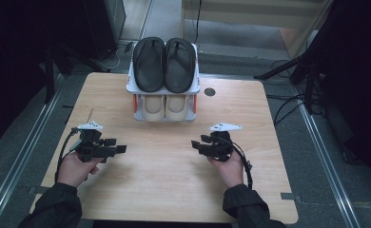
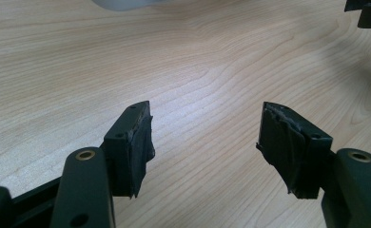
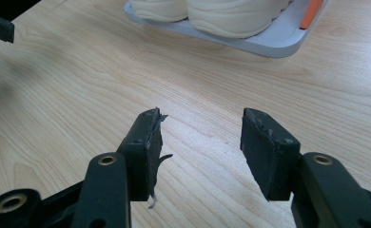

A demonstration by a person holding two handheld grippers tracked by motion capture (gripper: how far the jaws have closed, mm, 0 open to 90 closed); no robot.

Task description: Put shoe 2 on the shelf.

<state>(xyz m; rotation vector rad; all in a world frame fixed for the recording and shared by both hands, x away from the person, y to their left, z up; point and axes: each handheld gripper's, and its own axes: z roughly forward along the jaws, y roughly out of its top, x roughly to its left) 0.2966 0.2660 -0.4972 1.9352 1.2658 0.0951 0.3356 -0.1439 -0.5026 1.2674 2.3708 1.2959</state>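
Both grippers rest low over the light wooden counter, empty. Left gripper: fingers spread apart, nothing between them. Right gripper: fingers likewise apart, bare wood between.

A small white two-tier shoe rack stands at the far middle of the counter, ahead of and between both hands. Black flip-flops lie on top, cream shoes below, long axes pointing away from the person. Neither hand is judged clearly nearer.

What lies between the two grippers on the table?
Nothing: in the high view, only bare table separates the left gripper from the right gripper.
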